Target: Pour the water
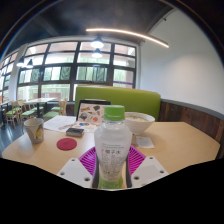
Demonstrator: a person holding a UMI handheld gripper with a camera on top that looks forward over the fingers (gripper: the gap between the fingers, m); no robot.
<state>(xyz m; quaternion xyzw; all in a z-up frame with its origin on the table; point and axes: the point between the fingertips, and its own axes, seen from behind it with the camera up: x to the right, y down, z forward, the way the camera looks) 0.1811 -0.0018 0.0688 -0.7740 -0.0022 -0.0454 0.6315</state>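
A clear plastic water bottle [112, 140] with a green cap and a white label stands upright between my fingers. The purple pads [90, 160] touch its sides at label height, left and right, so my gripper [111, 162] is shut on the bottle. Its base is hidden below the fingers. Beyond it to the right, a white bowl [140, 122] sits on the wooden table [185, 142].
A red round coaster [67, 144] lies left of the bottle, with a small cup [35, 130] further left. Papers [62, 123] and a small dark object [77, 131] lie behind. A green bench back [125, 100] runs along the table's far side.
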